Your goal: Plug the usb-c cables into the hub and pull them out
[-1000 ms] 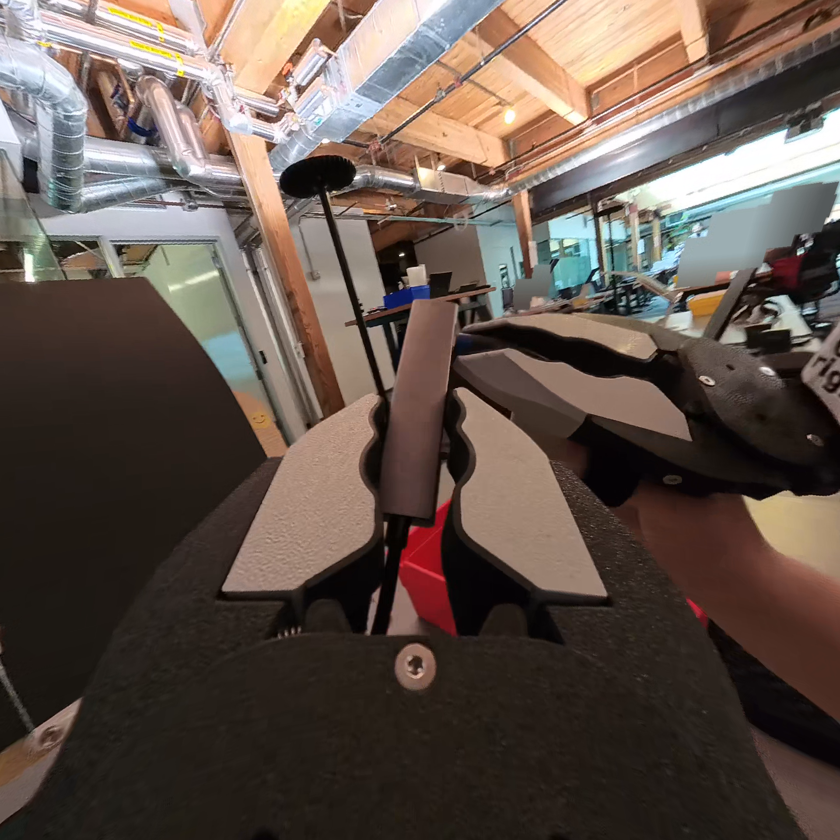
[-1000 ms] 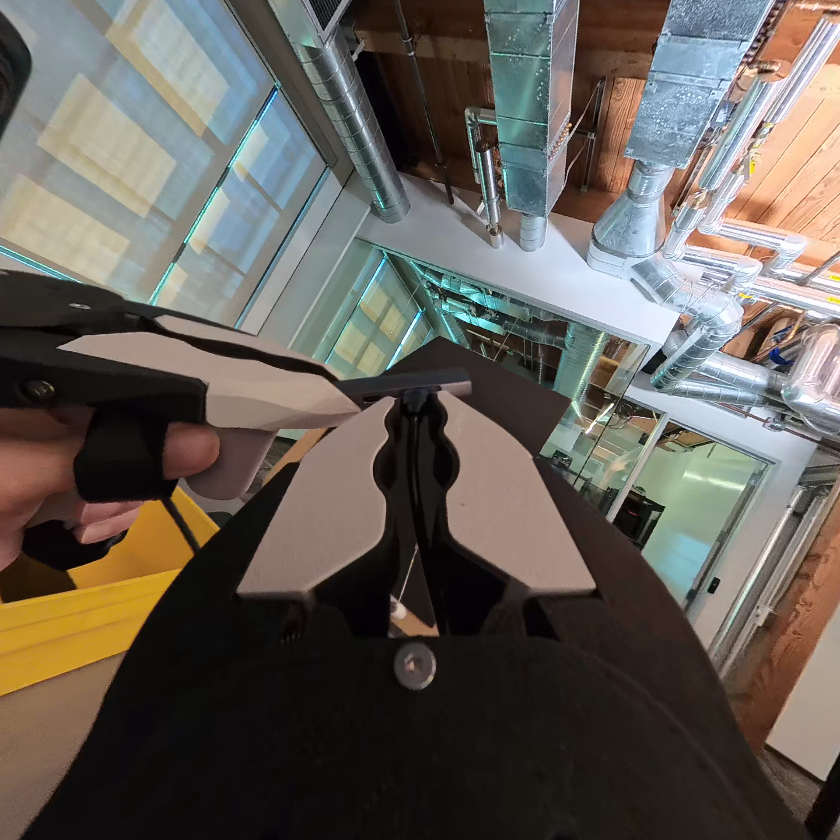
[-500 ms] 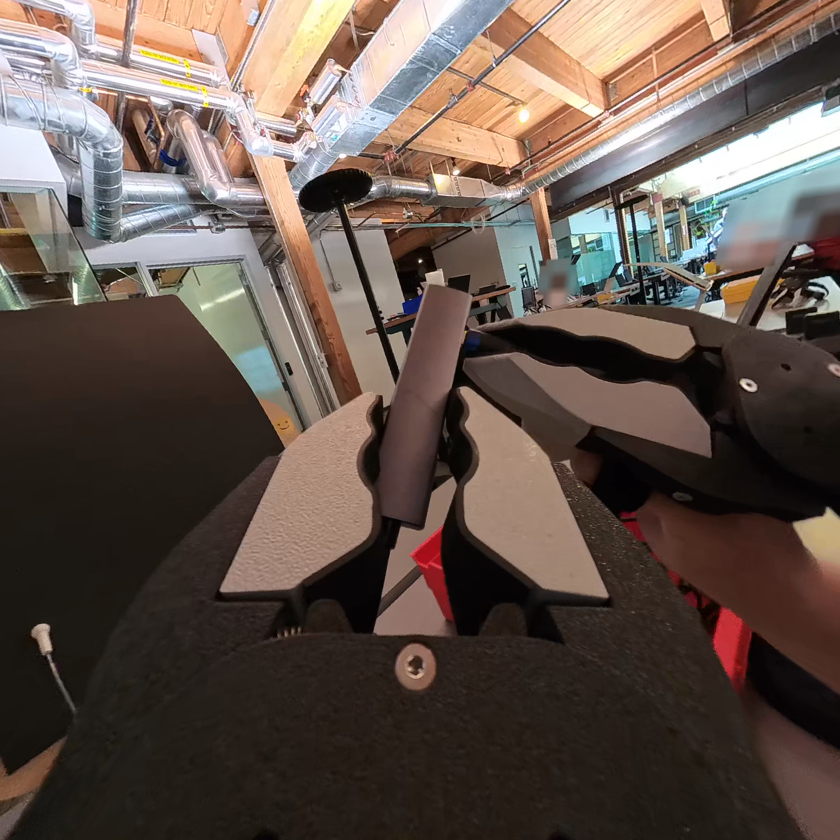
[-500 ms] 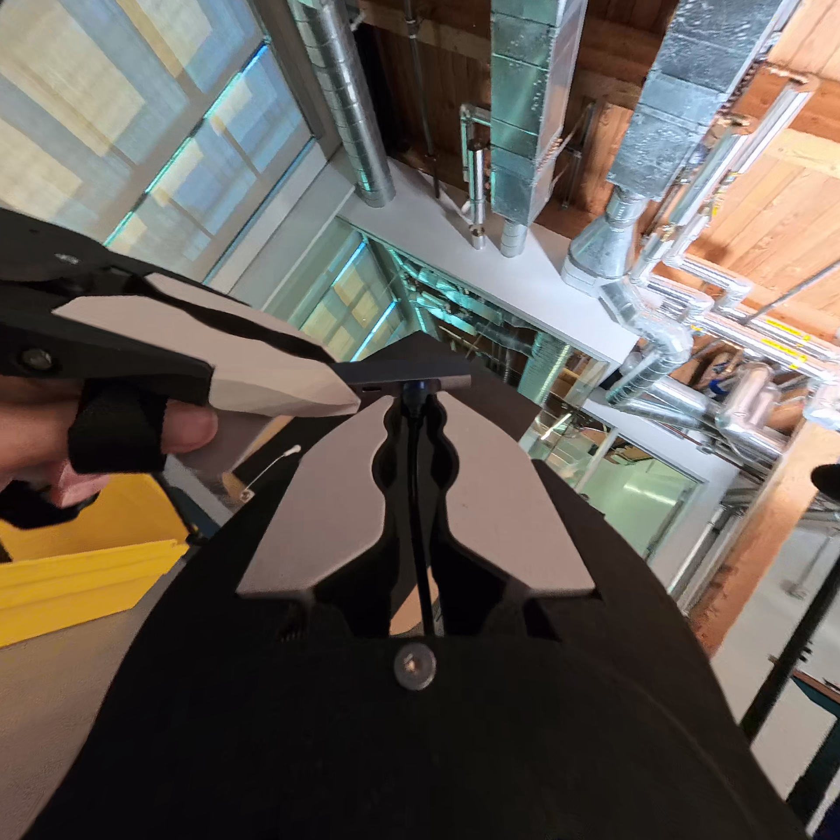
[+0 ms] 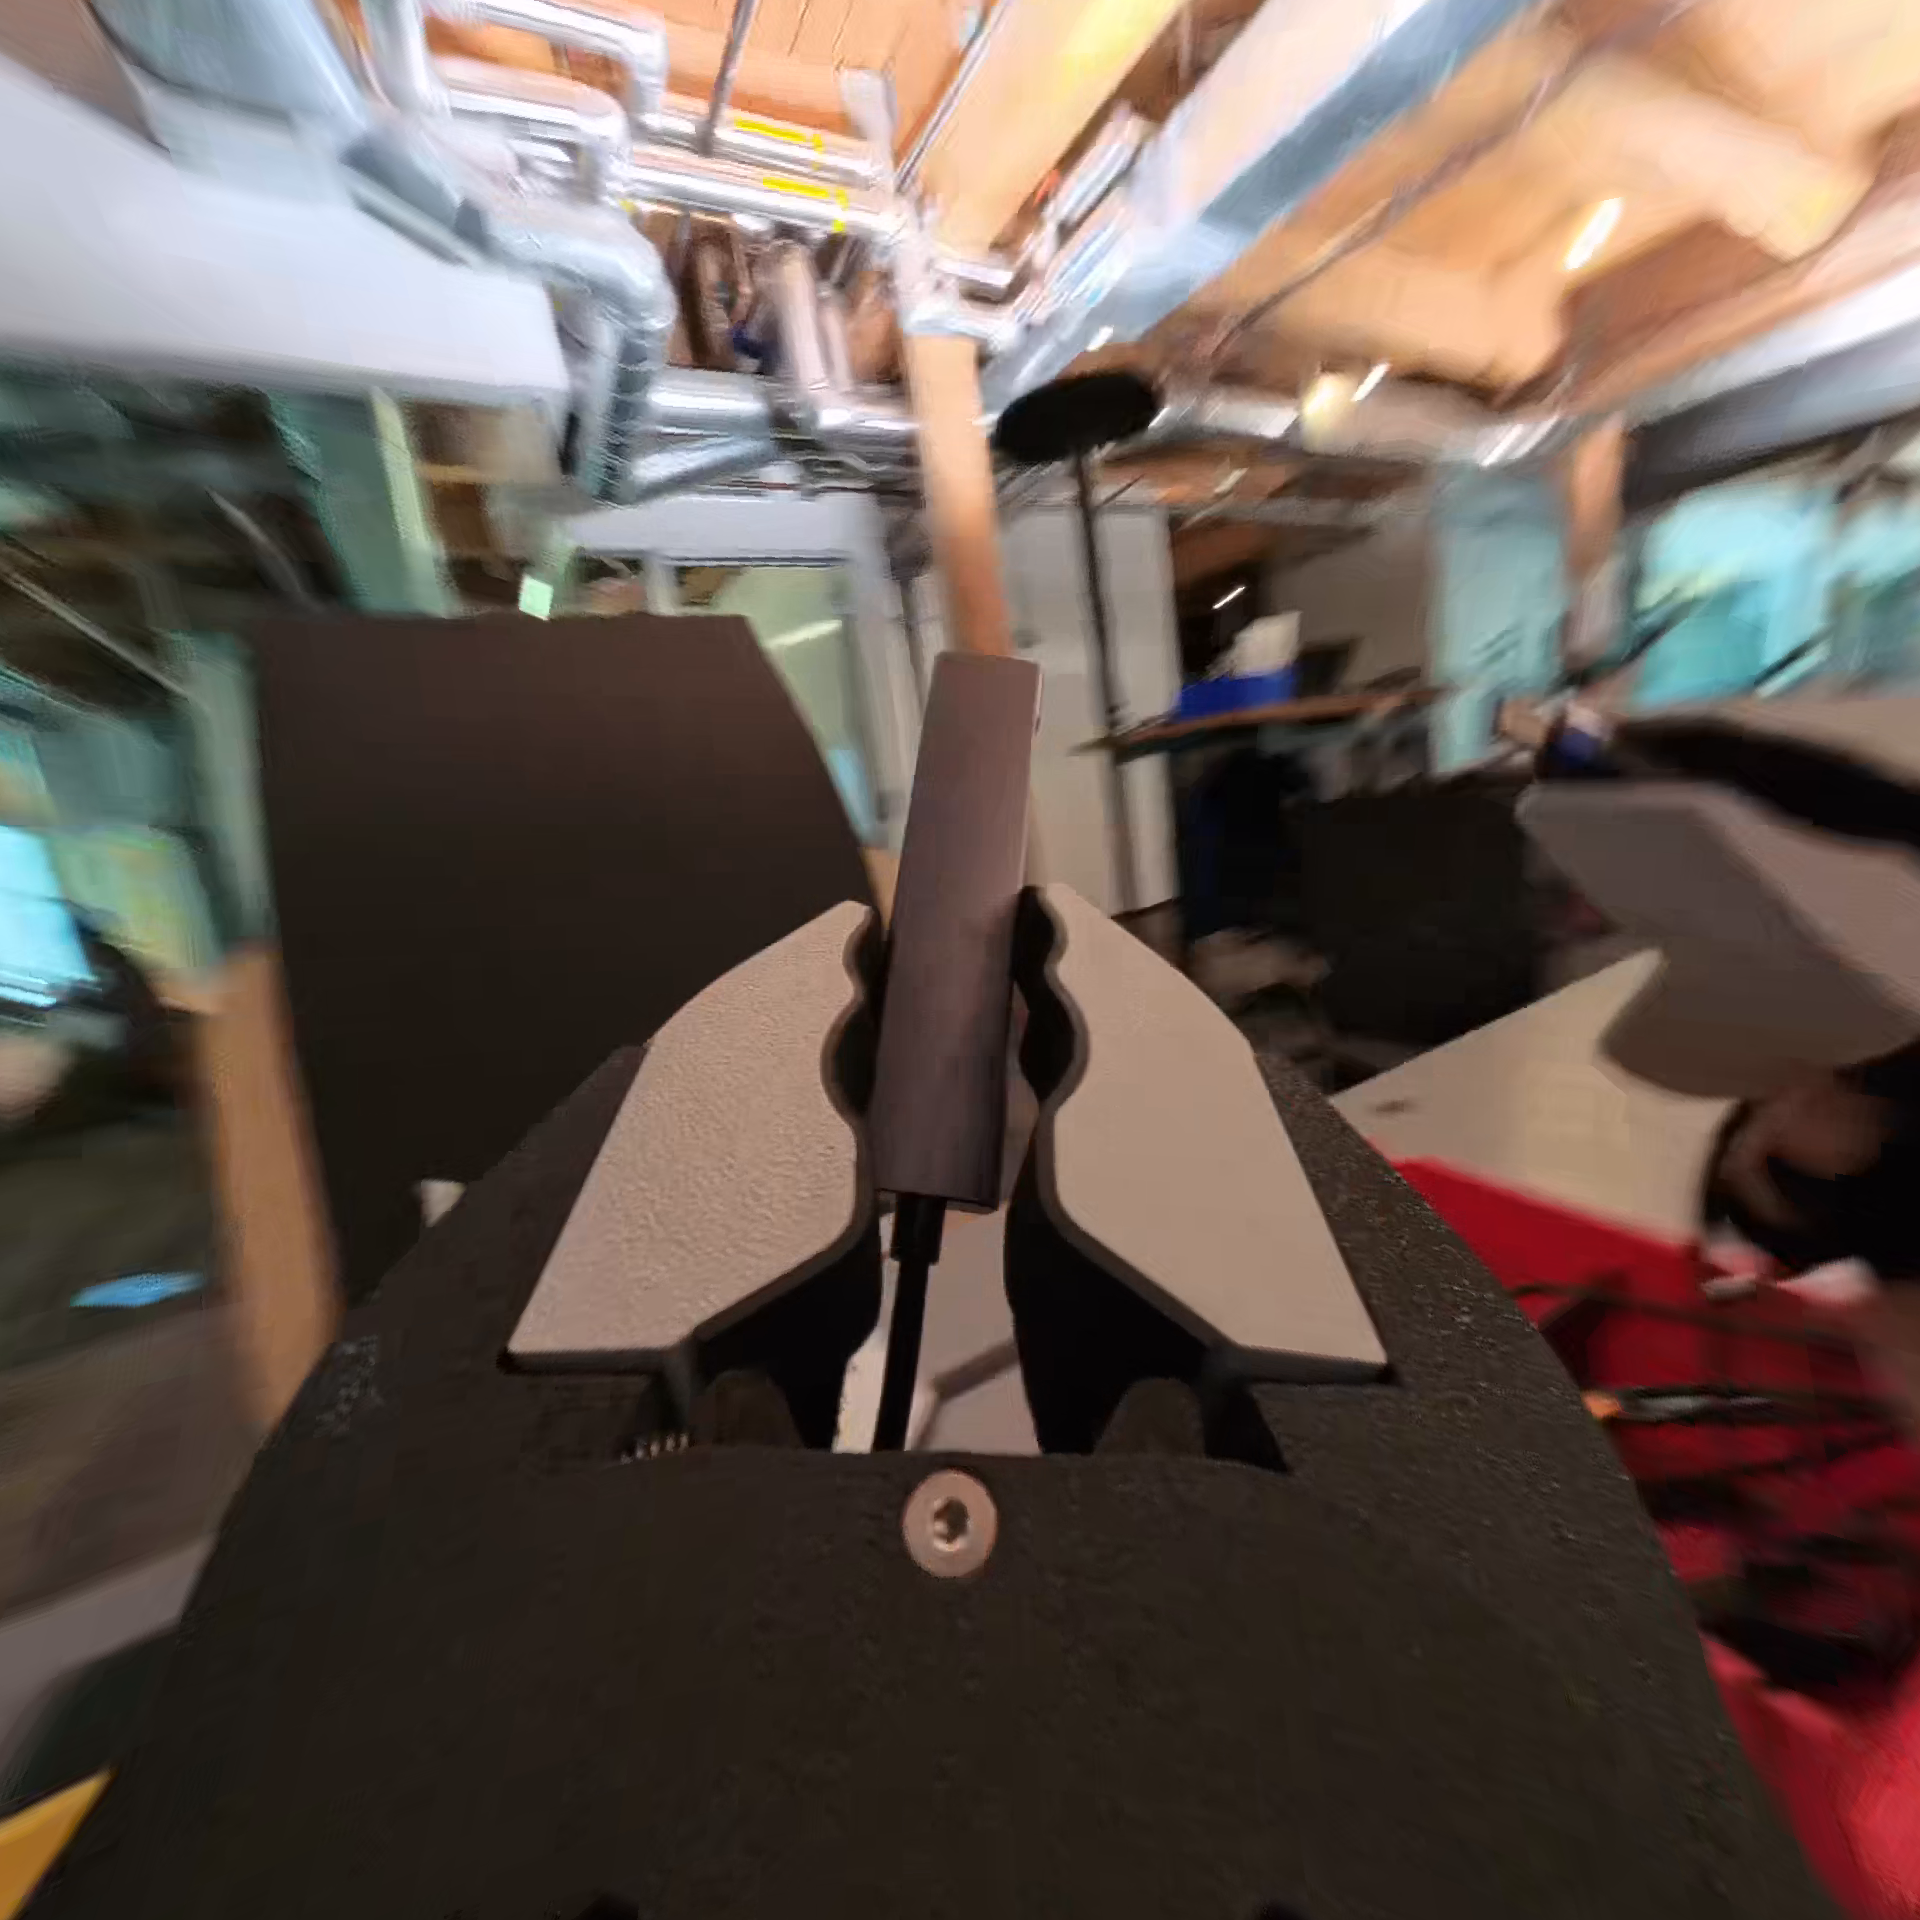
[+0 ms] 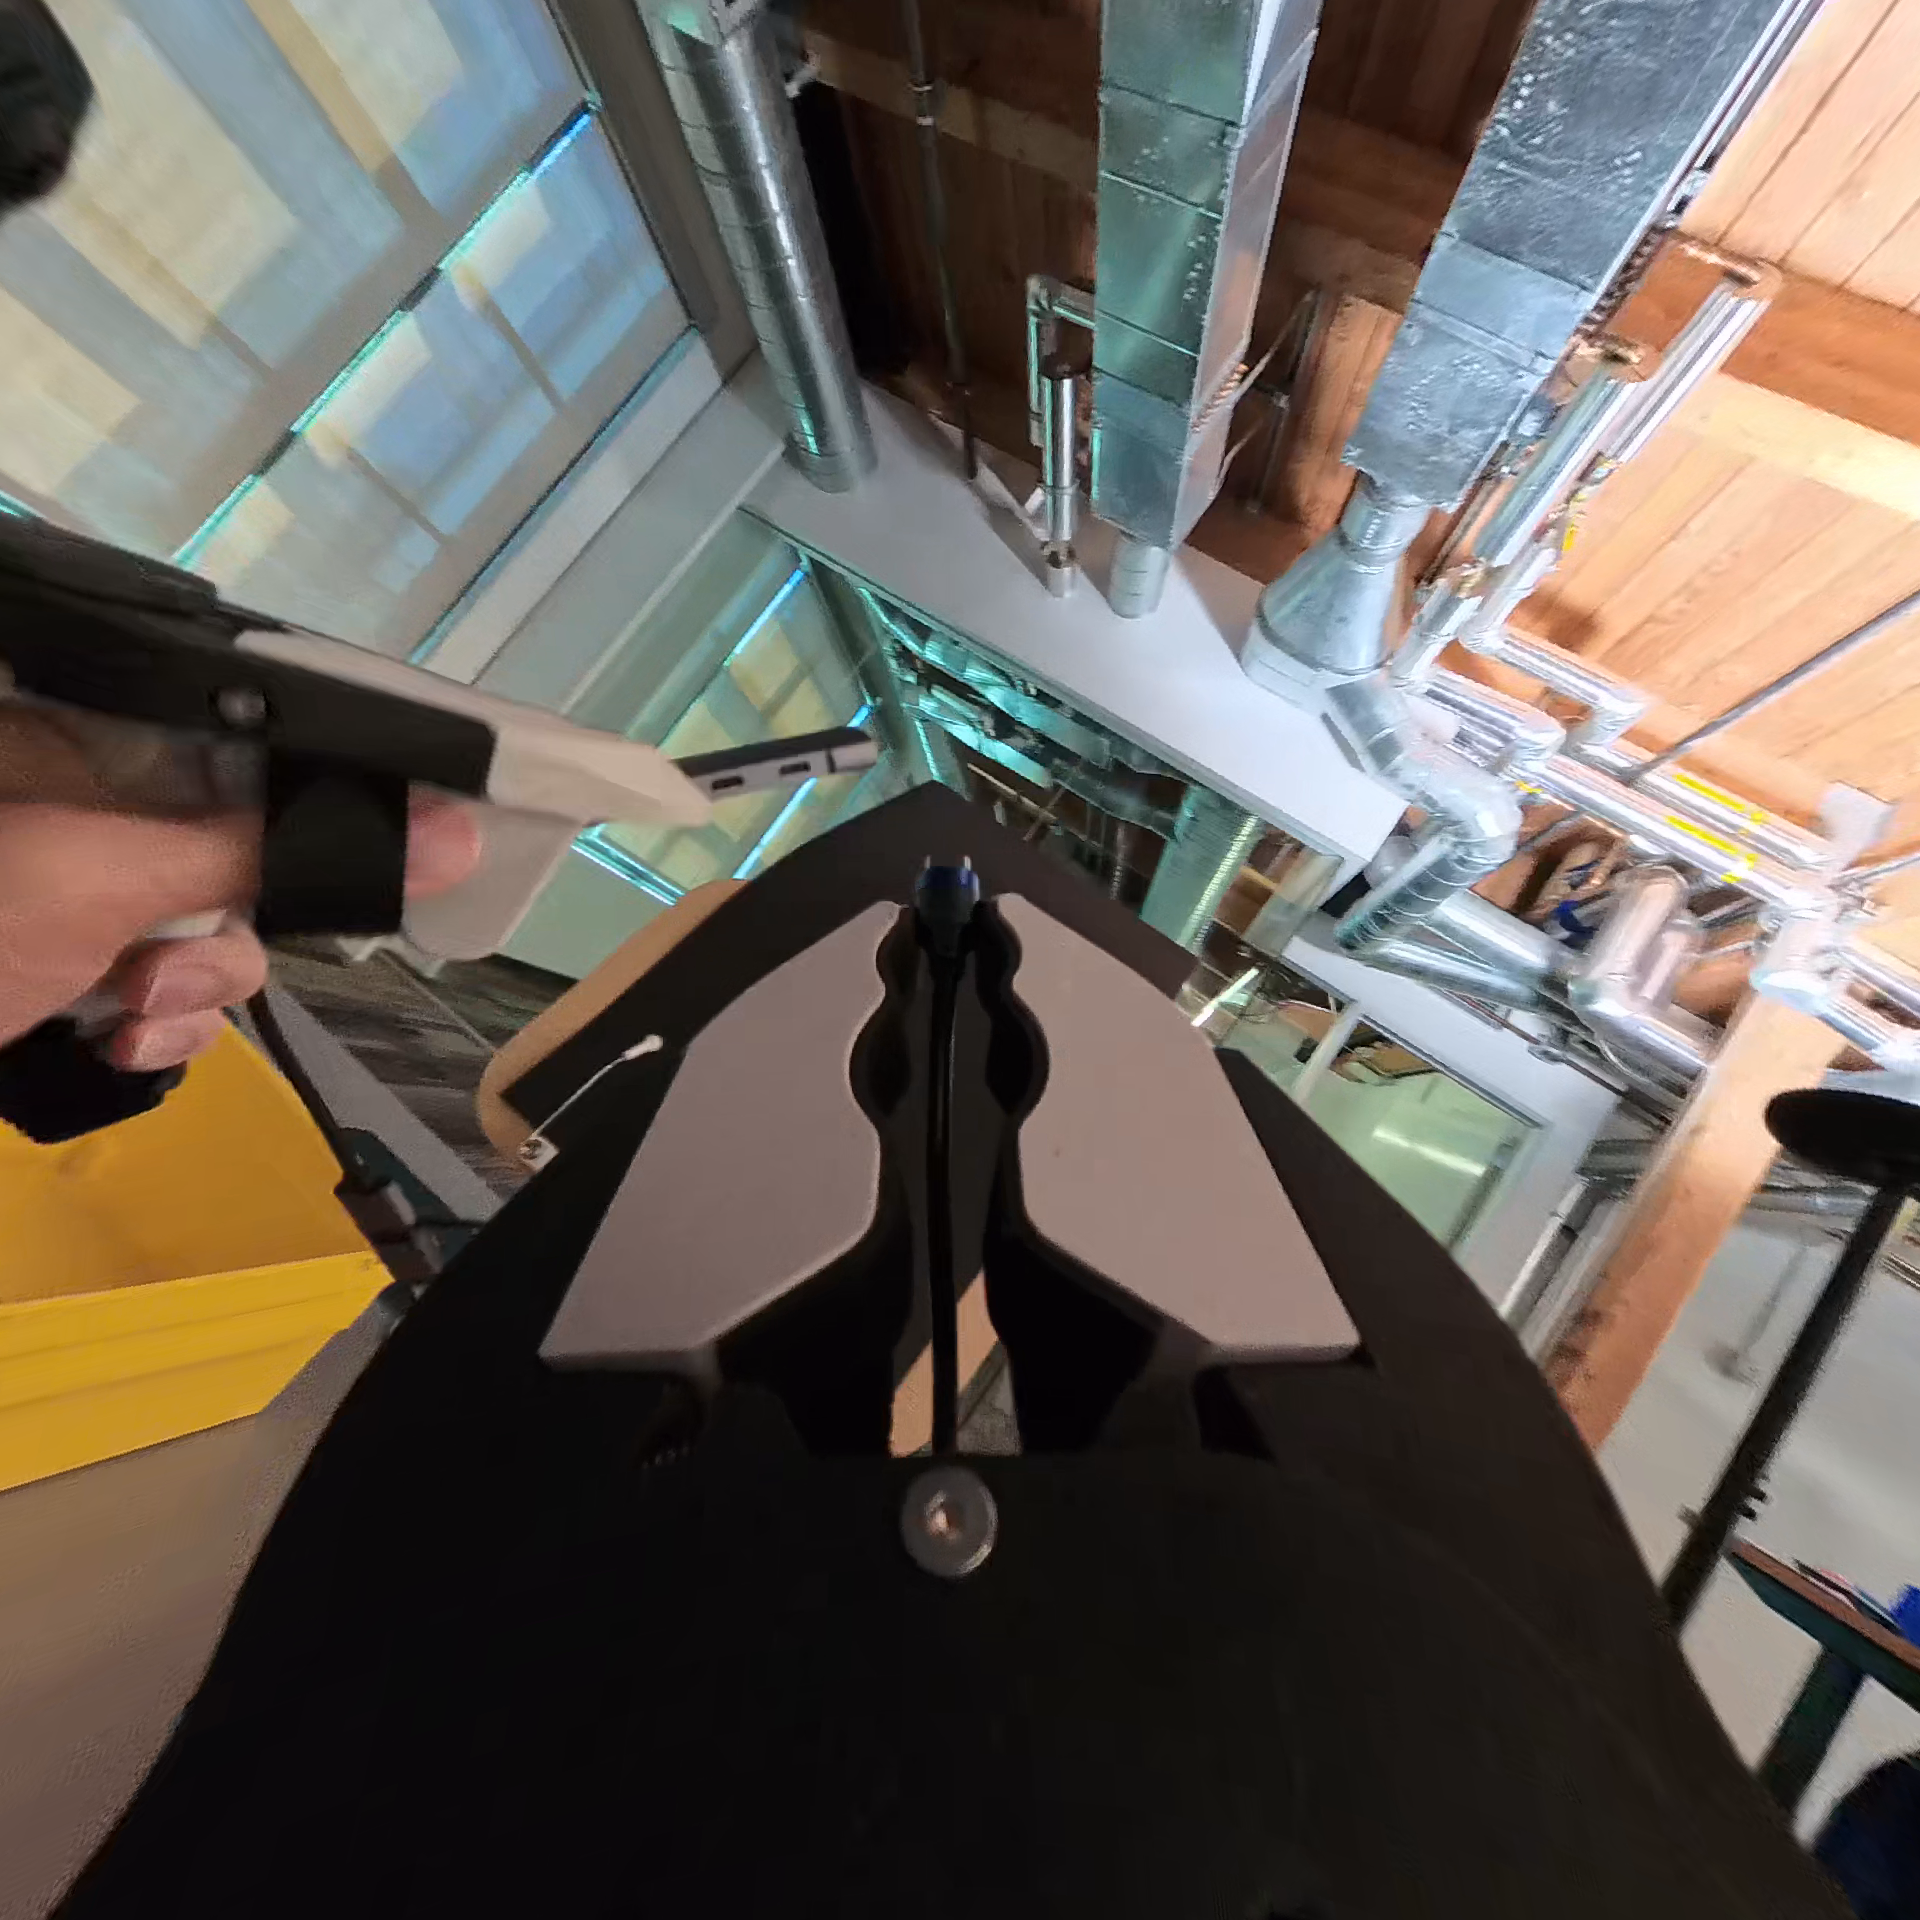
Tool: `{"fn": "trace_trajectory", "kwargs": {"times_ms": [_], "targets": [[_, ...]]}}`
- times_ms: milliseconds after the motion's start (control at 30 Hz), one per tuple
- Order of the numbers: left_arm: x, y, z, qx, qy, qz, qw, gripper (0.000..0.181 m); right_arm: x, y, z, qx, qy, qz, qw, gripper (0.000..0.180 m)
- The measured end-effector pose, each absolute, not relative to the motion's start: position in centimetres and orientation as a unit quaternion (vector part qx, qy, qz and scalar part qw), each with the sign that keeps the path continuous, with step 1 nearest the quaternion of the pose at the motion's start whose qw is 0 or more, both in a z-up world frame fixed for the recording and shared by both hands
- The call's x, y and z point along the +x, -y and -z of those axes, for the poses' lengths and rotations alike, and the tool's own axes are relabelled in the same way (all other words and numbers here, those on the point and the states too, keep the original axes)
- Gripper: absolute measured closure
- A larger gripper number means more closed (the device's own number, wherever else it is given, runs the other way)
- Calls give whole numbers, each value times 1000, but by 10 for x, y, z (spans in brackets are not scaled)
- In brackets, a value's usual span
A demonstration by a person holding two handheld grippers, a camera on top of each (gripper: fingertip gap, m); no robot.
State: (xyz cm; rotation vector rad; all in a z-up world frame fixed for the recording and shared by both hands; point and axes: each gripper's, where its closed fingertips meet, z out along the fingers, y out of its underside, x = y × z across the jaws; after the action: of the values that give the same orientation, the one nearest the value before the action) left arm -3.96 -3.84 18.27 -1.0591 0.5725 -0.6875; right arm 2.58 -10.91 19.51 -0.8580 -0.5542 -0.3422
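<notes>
Gripping the hub (image 5: 951,966) tight in my left claw (image 5: 951,1023), my right claw (image 6: 945,914) clamped on the unplugged usb-c cable (image 6: 943,1195), I risk misaligning and jamming the connector.

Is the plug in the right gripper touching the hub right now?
Apart. The right wrist view shows the plug pinched at the right gripper tips, with open background between it and the hub, which the left gripper holds up and to the left.

Left wrist view: heavy motion blur on bkgd, worst at edges; near parts sharp. Right wrist view mostly crisp, slight smear at left edge. Bright daylight thru windows (image 6: 312,343), fisheye bending both.
</notes>
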Motion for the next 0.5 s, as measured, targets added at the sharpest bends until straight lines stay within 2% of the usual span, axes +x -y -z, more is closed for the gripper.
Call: {"fn": "trace_trajectory", "kwargs": {"times_ms": [67,200,333,500], "targets": [[-47,40,-184,-474,-279,400,733,157,22,101,-190,-428,286,148,845,167],[-43,47,-177,-479,-347,379,712,157,59,97,-197,-493,307,73,811,167],[-38,65,-184,-457,-369,392,708,157,124,96,-181,-558,315,-16,768,168],[-26,79,-185,-447,-396,400,695,157,175,79,-106,-638,379,-24,670,168]]}}
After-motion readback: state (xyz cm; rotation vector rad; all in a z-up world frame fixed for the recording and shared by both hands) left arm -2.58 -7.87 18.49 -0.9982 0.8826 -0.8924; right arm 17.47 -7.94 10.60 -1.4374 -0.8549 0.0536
